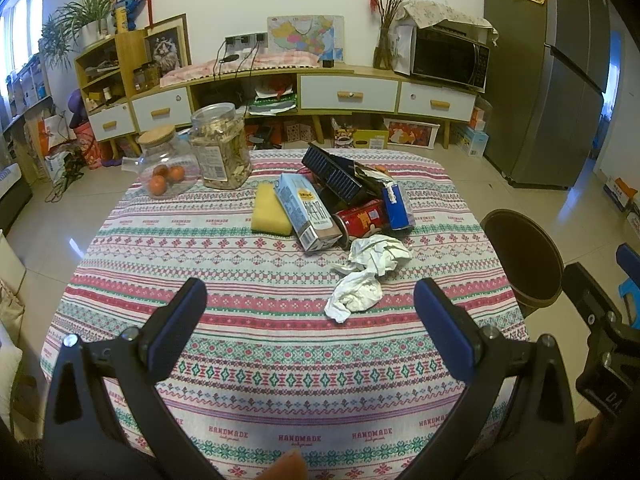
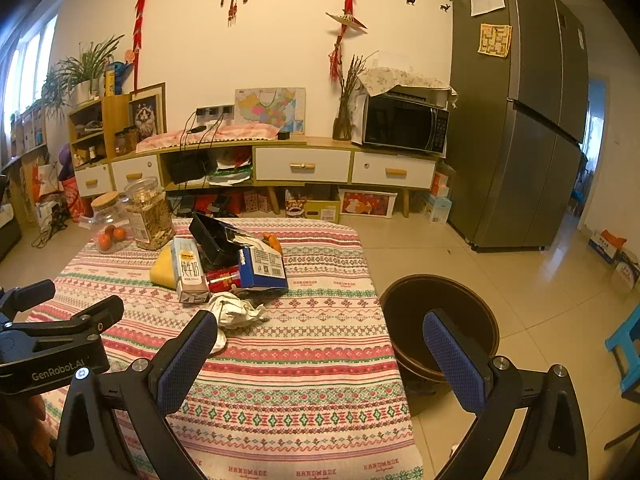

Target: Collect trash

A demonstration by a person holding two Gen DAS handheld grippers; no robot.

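Observation:
A heap of trash lies mid-table: crumpled white tissue (image 1: 366, 272) (image 2: 236, 310), a pale milk carton (image 1: 306, 210) (image 2: 190, 272), a red can (image 1: 362, 222) (image 2: 224, 278), a blue box (image 1: 396, 206) (image 2: 262, 266) and a black tray (image 1: 334, 174) (image 2: 214, 240). A dark brown bin (image 1: 524, 258) (image 2: 440, 324) stands on the floor at the table's right edge. My left gripper (image 1: 310, 300) hovers open over the near cloth, short of the tissue. My right gripper (image 2: 320, 334) is open, spanning the table's right edge and the bin.
A yellow sponge (image 1: 270, 214), a snack jar (image 1: 220, 146) and a glass jar of oranges (image 1: 164, 166) stand at the table's far left. The patterned tablecloth (image 1: 256, 344) covers the table. A blue stool (image 2: 626, 344) sits right of the bin.

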